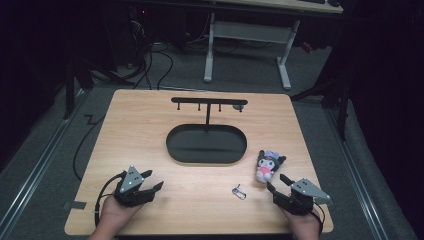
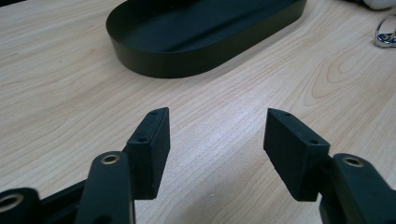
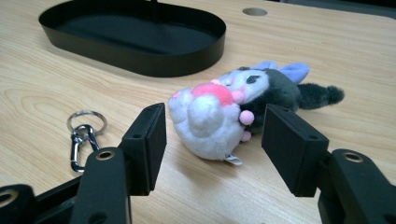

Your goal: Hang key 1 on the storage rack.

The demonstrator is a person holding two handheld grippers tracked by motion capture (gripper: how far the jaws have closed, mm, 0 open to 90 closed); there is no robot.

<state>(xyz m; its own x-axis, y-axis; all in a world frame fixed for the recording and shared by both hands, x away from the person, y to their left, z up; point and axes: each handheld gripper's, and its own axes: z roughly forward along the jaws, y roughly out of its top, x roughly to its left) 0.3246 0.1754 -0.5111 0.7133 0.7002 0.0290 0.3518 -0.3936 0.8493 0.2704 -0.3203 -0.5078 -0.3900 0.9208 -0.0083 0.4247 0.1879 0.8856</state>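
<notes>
Right gripper (image 3: 212,128), fingers spread, faces the untouched plush (image 3: 224,109); clip (image 3: 83,135) at nine o'clock; left gripper (image 2: 215,140) spread, idle; nothing grasped yet.

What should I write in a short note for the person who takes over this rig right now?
Left gripper: open, holds nothing, over bare table at the near left.
Right gripper: open, holds nothing, aimed at the plush toy, jaws on either side but not touching it.
The plush toy lies on its side on the table, right of the black oval tray. The keyring with clip lies apart from the toy, to its left.
The hook stand above the tray carries nothing.
Done: nothing picked up yet.
Left: probably grasp the toy first.
</notes>
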